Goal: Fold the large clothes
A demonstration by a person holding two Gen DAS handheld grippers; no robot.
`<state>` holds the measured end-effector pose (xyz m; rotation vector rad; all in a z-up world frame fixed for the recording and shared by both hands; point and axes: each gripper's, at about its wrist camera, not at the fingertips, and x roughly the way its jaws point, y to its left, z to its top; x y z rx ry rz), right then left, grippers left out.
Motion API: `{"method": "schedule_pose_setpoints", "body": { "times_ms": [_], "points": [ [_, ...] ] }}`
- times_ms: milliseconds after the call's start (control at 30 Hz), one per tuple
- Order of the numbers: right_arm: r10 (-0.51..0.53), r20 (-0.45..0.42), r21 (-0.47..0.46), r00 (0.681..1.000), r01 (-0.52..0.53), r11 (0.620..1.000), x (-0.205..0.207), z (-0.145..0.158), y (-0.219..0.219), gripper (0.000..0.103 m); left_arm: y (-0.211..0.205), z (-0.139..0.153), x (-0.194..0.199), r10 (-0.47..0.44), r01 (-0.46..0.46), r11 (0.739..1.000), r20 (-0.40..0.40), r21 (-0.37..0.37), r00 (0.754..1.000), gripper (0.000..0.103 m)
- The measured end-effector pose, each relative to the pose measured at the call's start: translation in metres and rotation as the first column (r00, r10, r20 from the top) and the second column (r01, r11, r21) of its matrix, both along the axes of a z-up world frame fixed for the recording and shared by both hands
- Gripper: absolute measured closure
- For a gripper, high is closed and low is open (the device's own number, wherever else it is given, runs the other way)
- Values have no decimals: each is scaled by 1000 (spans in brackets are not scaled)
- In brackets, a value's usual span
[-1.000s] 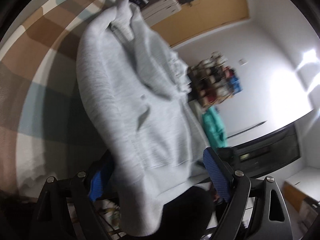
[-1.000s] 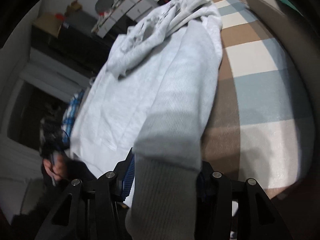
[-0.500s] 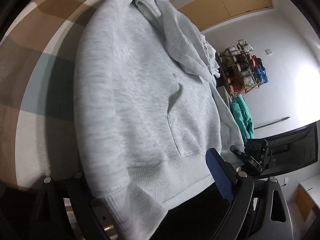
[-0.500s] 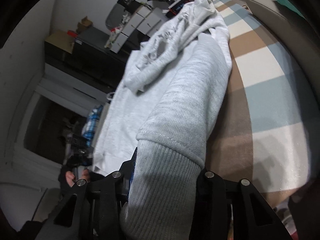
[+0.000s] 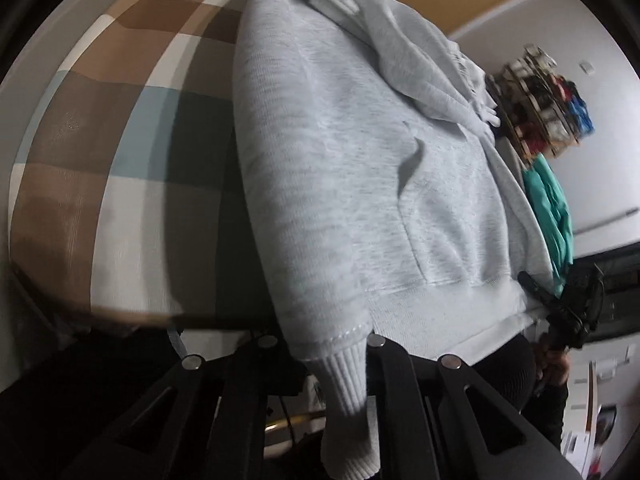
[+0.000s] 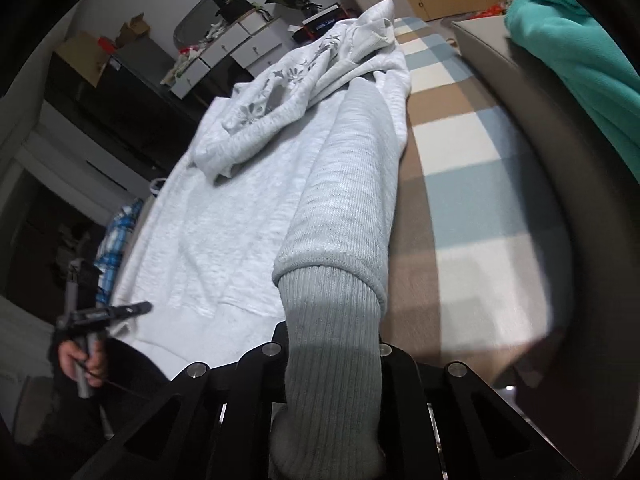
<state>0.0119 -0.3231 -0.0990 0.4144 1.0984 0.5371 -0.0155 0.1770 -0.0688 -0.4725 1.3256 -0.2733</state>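
1 pale grey hoodie [image 5: 360, 168] lies flat along a bed [image 5: 132, 128] covered in a brown, blue and white checked blanket, its ribbed hem at the near edge of the bed. The hood [image 6: 352, 44] is crumpled at the far end, with a faint flower print showing. It has 2 sleeves, each lying lengthwise over the body, 1 on each side. The left tongs [image 5: 332, 364] have just been closing and are clenched on the ribbed cuff of 1 sleeve [image 5: 280, 184]. The right tongs [image 6: 332, 364] have just been closing too and grip the grey cuff of the other sleeve [image 6: 352, 200]. 1 teal garment [image 6: 580, 60] lies beyond the bed's edge.
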Motion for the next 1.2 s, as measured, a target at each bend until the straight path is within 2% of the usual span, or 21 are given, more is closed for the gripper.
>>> {"method": "schedule_pose_setpoints", "body": {
  "times_ms": [100, 133, 300, 433, 533, 633, 800, 933, 1033, 1067, 1200],
  "points": [
    [-11, -6, 60, 1000, 12, 998, -5, 3, -9, 91, 5, 13, -2, -22, 23, 997, 17, -69, 1000, 98],
    [-15, -9, 90, 1000, 16, 996, -5, 5, -12, 91, 9, 20, -2, -23, 26, 992, 27, -121, 999, 98],
    [-60, 26, 316, 998, 49, 947, 0, 28, -26, 90, 28, 58, 28, 5, 21, 963, 96, -269, 995, 98],
    [-115, 20, 453, 993, 94, 886, 28, 47, -26, 89, 46, 77, 74, 39, 9, 947, 144, -320, 989, 98],
    [-166, 7, 508, 986, 139, 850, 61, 65, -22, 87, 52, 87, 113, 72, -11, 938, 164, -346, 984, 98],
    [-191, 27, 503, 981, 151, 851, 102, 86, -16, 87, 51, 94, 171, 94, -32, 940, 171, -339, 981, 98],
    [-220, 29, 473, 975, 181, 863, 172, 103, -8, 87, 29, 102, 236, 98, -36, 945, 175, -325, 980, 98],
    [-238, 70, 389, 969, 193, 901, 229, 118, 1, 87, 26, 118, 281, 93, -32, 965, 222, -261, 971, 98],
    [-244, 113, 306, 963, 200, 931, 265, 124, 9, 87, 22, 112, 314, 71, -26, 978, 216, -205, 974, 98],
    [-245, 116, 287, 962, 204, 936, 279, 123, 11, 88, 21, 110, 313, 65, -25, 983, 217, -183, 974, 98],
    [-253, 89, 252, 963, 224, 942, 330, 106, 17, 88, 28, 87, 341, 107, -77, 983, 178, -169, 978, 98]
  ]
}}
